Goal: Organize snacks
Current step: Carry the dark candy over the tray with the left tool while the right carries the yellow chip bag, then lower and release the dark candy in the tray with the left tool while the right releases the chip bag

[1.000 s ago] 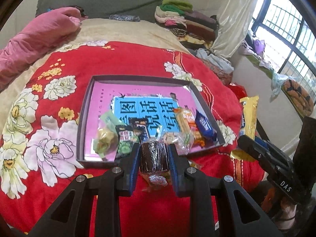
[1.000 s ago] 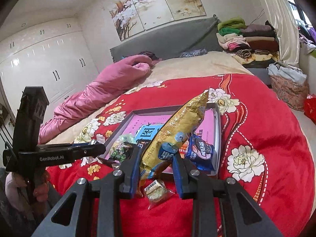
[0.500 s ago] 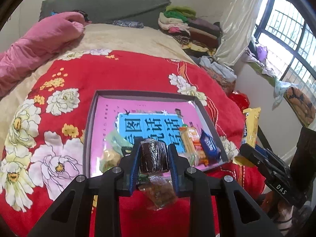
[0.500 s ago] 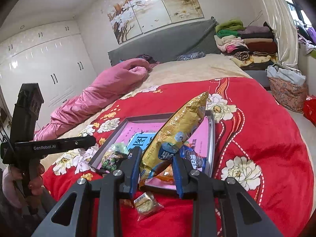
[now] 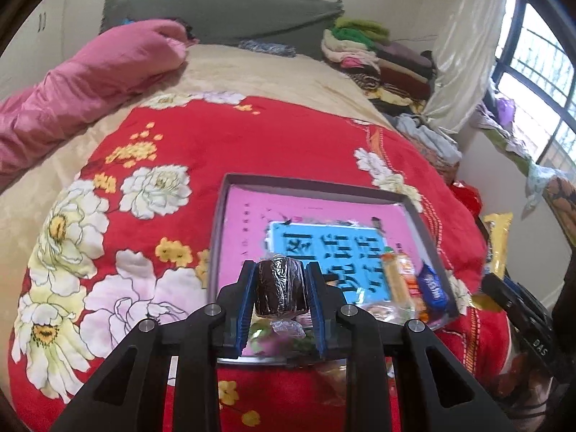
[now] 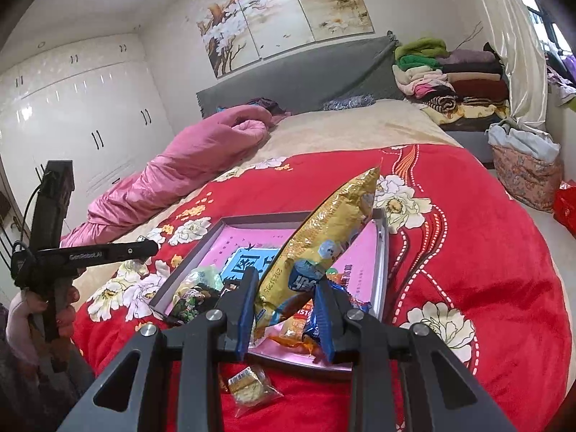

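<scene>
A grey tray [image 5: 309, 181] with a pink and blue lining lies on the red floral blanket; it also shows in the right wrist view [image 6: 382, 252]. Several wrapped snacks lie along its near edge, among them a blue packet [image 5: 432, 286]. My left gripper [image 5: 280, 289] is shut on a dark brown wrapped cake [image 5: 280, 286] and holds it above the tray's near edge. My right gripper [image 6: 286, 300] is shut on a long gold snack bag [image 6: 324, 237], held upright over the tray's near edge. A small wrapped biscuit [image 6: 246, 387] lies on the blanket before the tray.
A pink quilt [image 5: 82, 86] lies rolled at the bed's left. Folded clothes [image 6: 446, 75] are stacked at the far right by the curtain. The bed edge drops off at the right, with a bag [image 6: 525, 176] on the floor there.
My left gripper has moved forward and up with the cake, now over the tray's near edge. My right gripper has lifted and advanced slightly with the gold bag.
</scene>
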`<state>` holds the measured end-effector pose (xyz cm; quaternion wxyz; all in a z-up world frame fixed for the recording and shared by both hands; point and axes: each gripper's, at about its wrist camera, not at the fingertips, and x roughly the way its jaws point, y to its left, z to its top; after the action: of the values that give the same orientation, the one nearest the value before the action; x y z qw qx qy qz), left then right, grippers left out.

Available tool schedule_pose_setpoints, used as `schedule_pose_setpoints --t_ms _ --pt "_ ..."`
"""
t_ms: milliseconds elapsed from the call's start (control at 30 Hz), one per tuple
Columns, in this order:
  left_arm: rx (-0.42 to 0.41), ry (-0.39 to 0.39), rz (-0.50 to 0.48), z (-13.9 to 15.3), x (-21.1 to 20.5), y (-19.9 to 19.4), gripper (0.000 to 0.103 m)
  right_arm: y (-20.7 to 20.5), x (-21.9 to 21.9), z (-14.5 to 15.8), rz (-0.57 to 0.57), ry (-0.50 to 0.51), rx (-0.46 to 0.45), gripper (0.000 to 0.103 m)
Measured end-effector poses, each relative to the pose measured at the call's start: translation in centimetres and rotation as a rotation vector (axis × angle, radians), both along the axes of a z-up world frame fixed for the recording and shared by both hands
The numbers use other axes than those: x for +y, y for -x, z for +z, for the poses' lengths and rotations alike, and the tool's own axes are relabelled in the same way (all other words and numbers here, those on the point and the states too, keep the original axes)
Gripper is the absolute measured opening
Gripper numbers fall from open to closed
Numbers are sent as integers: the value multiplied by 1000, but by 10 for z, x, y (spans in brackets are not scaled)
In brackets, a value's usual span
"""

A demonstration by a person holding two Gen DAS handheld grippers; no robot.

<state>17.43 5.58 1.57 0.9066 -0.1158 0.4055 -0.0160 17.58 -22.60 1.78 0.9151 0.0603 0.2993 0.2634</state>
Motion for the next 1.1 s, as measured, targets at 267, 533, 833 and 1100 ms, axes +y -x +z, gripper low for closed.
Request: schedule_pose_setpoints --t_ms 267,533,833,1100 --pt "59 -19 22 -35 7 -1 28 -6 12 -7 16 37 3 31" --pt "86 -62 -11 -55 -6 0 28 -11 23 -16 39 71 19 31" --pt "98 -72 -34 -65 -15 -3 28 -13 37 -30 46 184 34 31" --pt "96 -75 -36 -65 -15 -4 28 -19 50 -43 71 239 49 31"
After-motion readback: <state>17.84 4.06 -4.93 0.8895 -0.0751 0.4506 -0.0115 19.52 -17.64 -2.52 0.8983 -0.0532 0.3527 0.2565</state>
